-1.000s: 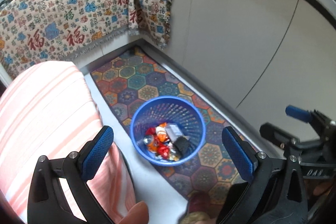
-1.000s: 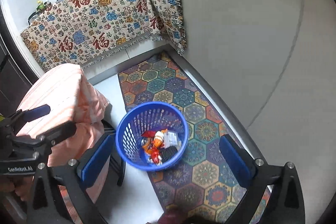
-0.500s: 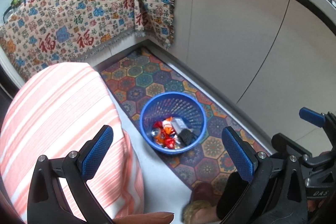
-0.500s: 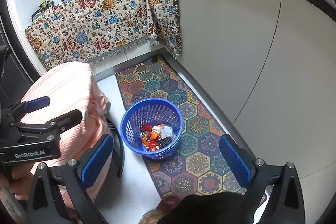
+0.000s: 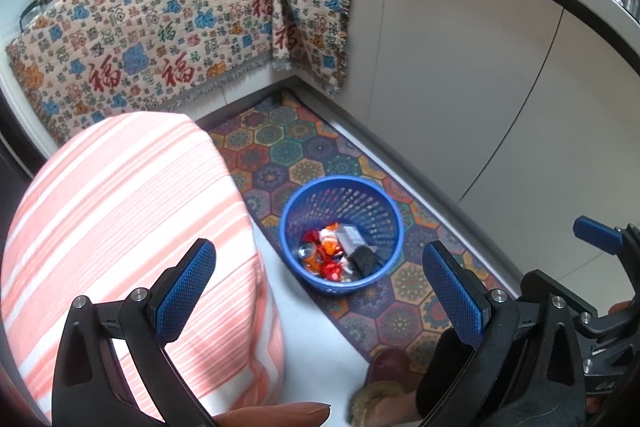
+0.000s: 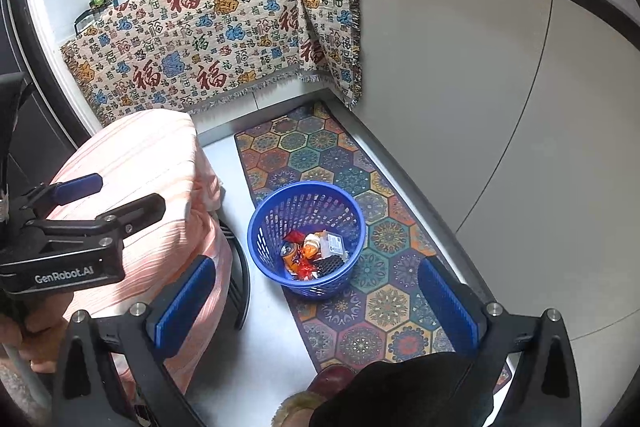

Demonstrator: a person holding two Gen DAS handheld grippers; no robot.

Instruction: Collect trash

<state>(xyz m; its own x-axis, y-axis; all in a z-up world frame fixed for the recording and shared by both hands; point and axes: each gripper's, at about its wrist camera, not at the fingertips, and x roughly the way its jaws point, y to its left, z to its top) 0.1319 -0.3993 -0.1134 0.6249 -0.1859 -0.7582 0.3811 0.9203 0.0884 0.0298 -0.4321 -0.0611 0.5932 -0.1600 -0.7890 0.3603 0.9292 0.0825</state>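
Note:
A blue perforated basket stands on the patterned floor mat, holding red and orange wrappers, a silver packet and a black piece. It also shows in the right wrist view. My left gripper is open and empty, held high above the floor over the basket's near side. My right gripper is open and empty, also high above the basket. The right gripper shows at the right edge of the left wrist view, and the left gripper at the left edge of the right wrist view.
A table with a pink striped cloth stands left of the basket. A hexagon-patterned mat runs along white cabinets. A patterned cloth hangs over the counter, with pans above. The person's slippered foot is below.
Both grippers have risen and pulled back from the basket, which now looks smaller and farther. More of the counter and pans has come into view. Both stay open.

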